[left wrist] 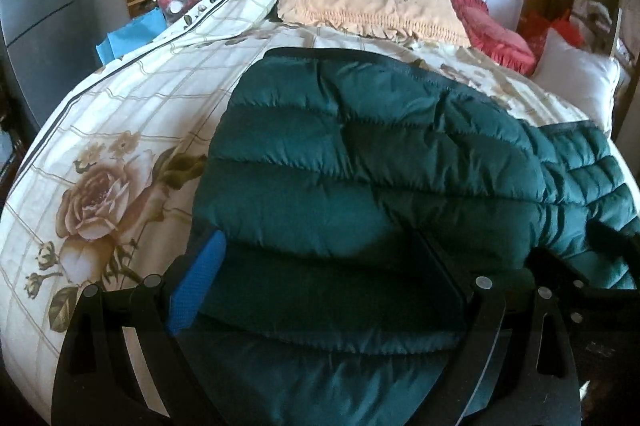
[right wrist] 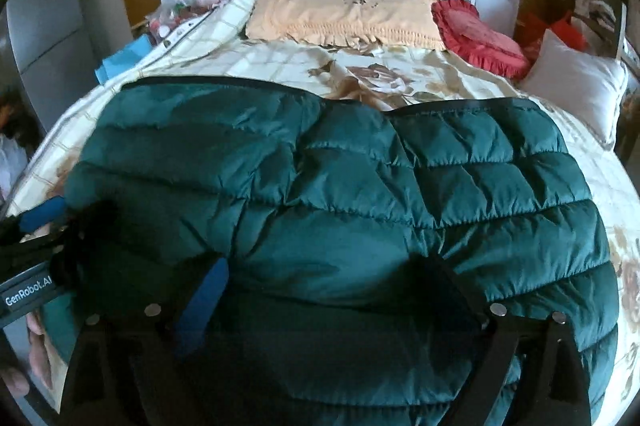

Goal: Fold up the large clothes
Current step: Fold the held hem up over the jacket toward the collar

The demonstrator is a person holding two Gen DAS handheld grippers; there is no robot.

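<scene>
A dark green quilted down jacket (right wrist: 340,194) is spread across the bed (left wrist: 120,114), its near edge lying between the parted fingers of the left gripper (left wrist: 320,278) and the right gripper (right wrist: 332,302). The slippery padded shell could be pinched too shallowly and slide out, leaving a lopsided fold.

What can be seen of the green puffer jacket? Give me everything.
The green puffer jacket is dark teal, shiny and quilted in horizontal padded bands, with black trim along its far edge. It lies spread across the floral bedspread, wrinkled, its near end between the wide-apart fingers of the left gripper and the right gripper. Whether either pinches the cloth cannot be told.
</scene>
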